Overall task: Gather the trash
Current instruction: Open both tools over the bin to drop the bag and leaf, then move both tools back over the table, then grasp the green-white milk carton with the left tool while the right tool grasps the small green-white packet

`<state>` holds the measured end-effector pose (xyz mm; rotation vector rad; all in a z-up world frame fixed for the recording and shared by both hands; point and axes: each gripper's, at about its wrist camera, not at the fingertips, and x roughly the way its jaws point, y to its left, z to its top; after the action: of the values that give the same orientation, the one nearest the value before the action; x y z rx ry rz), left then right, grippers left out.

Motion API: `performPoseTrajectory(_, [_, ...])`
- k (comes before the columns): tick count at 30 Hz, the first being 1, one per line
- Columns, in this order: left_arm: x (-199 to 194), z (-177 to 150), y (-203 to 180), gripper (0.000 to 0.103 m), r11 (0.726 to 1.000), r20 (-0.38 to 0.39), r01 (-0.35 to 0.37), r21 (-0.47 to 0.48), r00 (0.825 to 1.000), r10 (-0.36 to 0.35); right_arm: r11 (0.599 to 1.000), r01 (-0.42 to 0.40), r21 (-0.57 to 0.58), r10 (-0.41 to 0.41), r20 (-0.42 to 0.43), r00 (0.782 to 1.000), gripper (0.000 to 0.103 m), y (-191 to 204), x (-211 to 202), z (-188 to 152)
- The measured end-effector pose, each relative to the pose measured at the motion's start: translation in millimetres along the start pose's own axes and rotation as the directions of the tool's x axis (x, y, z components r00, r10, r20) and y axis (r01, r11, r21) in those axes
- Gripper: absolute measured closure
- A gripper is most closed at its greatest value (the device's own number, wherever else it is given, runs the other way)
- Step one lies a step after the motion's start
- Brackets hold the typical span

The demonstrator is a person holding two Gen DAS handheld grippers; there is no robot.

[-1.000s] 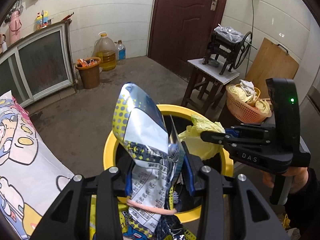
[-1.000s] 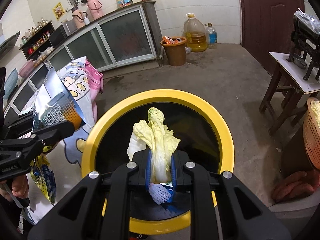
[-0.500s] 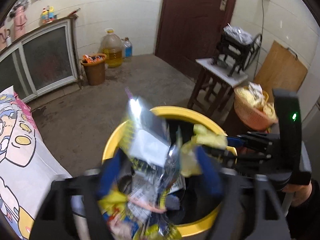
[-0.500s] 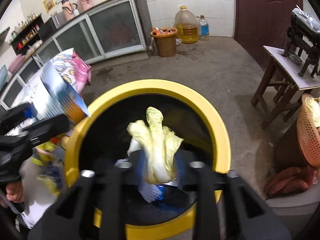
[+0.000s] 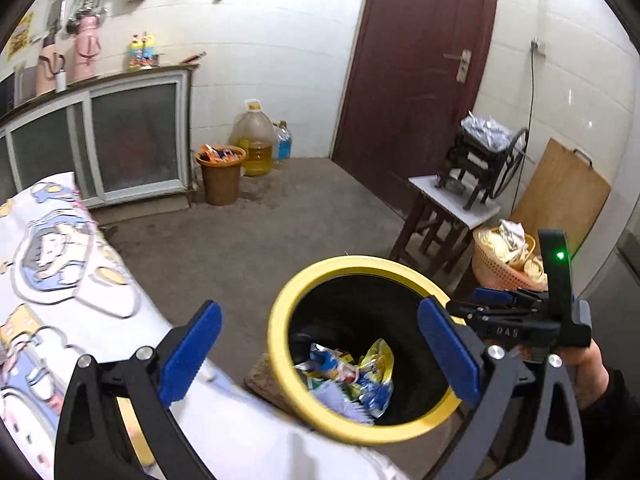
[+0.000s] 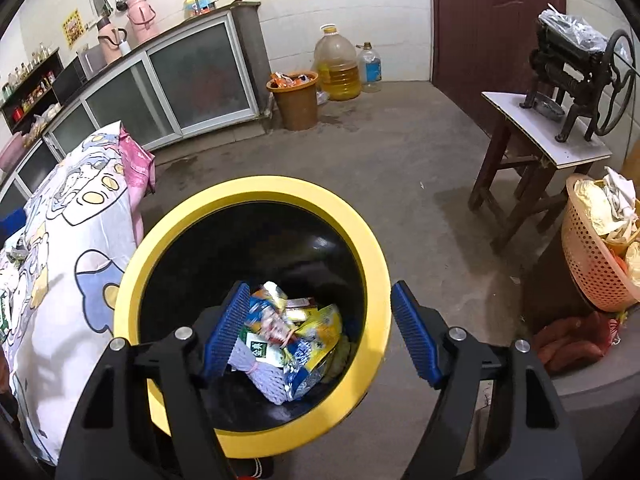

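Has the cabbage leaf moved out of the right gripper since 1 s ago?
Yes. The right gripper now stands open and empty above the yellow-rimmed bin; the leaf has gone downward, and only wrappers show clearly on the bottom.

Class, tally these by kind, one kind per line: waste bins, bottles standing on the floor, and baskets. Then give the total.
Waste bins: 2, yellow-rimmed bin and brown bin
Floor bottles: 2, oil jug and small bottle
Baskets: 1, orange basket
Total: 5
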<state>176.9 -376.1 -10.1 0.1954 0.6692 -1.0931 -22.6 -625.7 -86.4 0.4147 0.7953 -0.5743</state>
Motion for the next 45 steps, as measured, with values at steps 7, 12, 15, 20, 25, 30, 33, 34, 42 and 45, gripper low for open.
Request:
performPoseTrajectory(7, [-93,-32,58,0.008,0.998,0.051,-0.065,0.006,0.997,0.065,0.988,-0.113,-0.107,0.120,0.056,0.991,0.033,47,-16,10])
performPoseTrajectory(12, [-168,-80,99,0.008,0.979,0.029,-0.188,0.083,0.982,0.186,0.923,-0.254,-0.290,0.287,0.077,0.955,0.032,122,-26,12])
performPoseTrajectory(15, [-206,-111,124,0.008,0.948,-0.014,-0.298,0.114,0.953,0.302,0.868,-0.329,-0.372,0.375,0.054,0.926,0.032,167,-26,12])
performPoseTrajectory(20, [-256,-139,161,0.008,0.915,-0.045,-0.388,0.107,0.918,0.394,0.801,-0.424,-0.423,0.462,-0.013,0.887,0.032,234,-20,17])
performPoseTrajectory(25, [-278,-146,186,0.008,0.907,-0.041,-0.407,0.111,0.910,0.413,0.739,-0.447,-0.503,0.490,-0.054,0.870,0.032,304,-21,18])
performPoseTrajectory(30, [-279,-150,205,0.008,0.912,-0.051,-0.387,0.136,0.916,0.397,0.670,-0.442,-0.597,0.499,-0.079,0.863,0.032,353,-26,12])
performPoseTrajectory(33, [-270,-149,213,0.008,0.918,-0.067,-0.365,0.155,0.923,0.378,0.637,-0.446,-0.628,0.504,-0.099,0.858,0.032,377,-23,12])
performPoseTrajectory(34, [-265,-148,215,0.008,0.919,-0.070,-0.361,0.161,0.924,0.375,0.627,-0.448,-0.638,0.503,-0.108,0.857,0.032,385,-20,12])
performPoseTrajectory(42, [-249,-143,232,0.008,0.919,-0.093,-0.332,0.212,0.929,0.357,0.588,-0.454,-0.670,0.487,-0.155,0.860,0.033,432,8,11])
performPoseTrajectory(45, [-245,-141,239,0.008,0.920,-0.110,-0.323,0.224,0.929,0.353,0.570,-0.452,-0.686,0.485,-0.164,0.859,0.035,446,12,11])
